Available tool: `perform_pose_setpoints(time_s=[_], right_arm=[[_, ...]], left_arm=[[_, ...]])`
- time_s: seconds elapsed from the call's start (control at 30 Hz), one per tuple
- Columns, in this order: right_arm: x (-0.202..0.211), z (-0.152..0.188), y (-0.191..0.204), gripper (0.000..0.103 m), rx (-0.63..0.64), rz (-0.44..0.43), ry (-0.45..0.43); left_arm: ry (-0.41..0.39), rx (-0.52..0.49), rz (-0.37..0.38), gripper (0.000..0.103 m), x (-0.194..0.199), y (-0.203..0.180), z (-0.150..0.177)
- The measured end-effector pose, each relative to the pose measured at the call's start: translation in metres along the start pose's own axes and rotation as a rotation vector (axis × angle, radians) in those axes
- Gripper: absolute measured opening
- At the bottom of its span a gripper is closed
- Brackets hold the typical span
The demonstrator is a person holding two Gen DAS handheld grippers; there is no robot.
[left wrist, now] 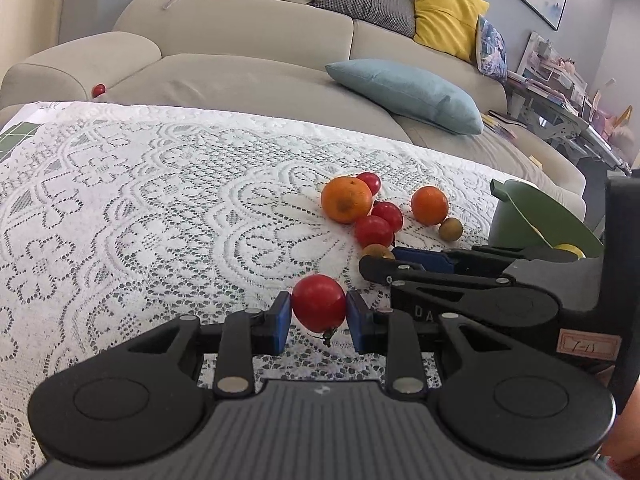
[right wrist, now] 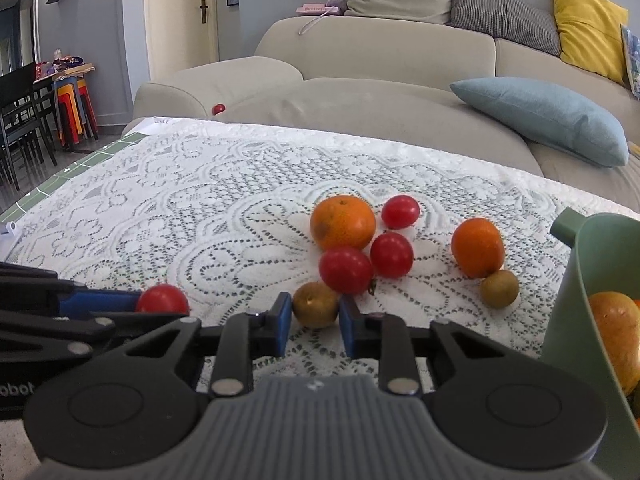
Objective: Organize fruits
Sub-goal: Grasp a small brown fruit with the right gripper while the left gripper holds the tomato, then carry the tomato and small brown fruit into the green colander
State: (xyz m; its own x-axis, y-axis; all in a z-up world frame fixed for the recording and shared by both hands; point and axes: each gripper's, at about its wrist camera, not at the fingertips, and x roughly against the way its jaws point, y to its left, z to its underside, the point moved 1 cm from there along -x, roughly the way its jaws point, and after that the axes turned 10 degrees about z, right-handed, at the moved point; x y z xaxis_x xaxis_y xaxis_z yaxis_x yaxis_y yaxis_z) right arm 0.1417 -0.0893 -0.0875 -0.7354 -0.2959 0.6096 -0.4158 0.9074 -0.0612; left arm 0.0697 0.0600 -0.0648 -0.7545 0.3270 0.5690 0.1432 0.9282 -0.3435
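My left gripper (left wrist: 319, 316) is shut on a red tomato (left wrist: 319, 302), held just above the lace cloth; it also shows in the right wrist view (right wrist: 163, 299). My right gripper (right wrist: 314, 322) has its blue pads on both sides of a small brown fruit (right wrist: 315, 304) that rests on the cloth. Beyond lie two oranges (right wrist: 343, 222) (right wrist: 477, 247), three red tomatoes (right wrist: 346, 270) (right wrist: 391, 255) (right wrist: 400, 211) and another brown fruit (right wrist: 499, 289). A green bowl (right wrist: 576, 280) at the right holds an orange fruit (right wrist: 614, 340).
The table wears a white lace cloth (right wrist: 180, 200). A beige sofa (right wrist: 360, 60) stands behind it with a blue cushion (right wrist: 544, 116) and a stray red tomato (right wrist: 218, 109) on the seat. Chairs and stools (right wrist: 76, 104) stand far left.
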Motion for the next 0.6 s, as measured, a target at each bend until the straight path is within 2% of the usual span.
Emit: perform_pose_setpoints(time_s=[0.3, 0.43, 0.6], right_arm=[[0.031, 0.004, -0.008, 0.022, -0.01, 0.001, -0.001], [0.055, 0.003, -0.015, 0.022, -0.005, 0.002, -0.046], [0.085, 0.0, -0.026, 0.022, 0.001, 0.014, -0.1]], left_arm=[[0.001, 0.018, 0.012, 0.033, 0.002, -0.002, -0.001], [-0.003, 0.006, 0.012, 0.033, 0.004, -0.008, -0.003], [-0.006, 0.01, 0.047, 0.033, 0.006, -0.018, -0.009]])
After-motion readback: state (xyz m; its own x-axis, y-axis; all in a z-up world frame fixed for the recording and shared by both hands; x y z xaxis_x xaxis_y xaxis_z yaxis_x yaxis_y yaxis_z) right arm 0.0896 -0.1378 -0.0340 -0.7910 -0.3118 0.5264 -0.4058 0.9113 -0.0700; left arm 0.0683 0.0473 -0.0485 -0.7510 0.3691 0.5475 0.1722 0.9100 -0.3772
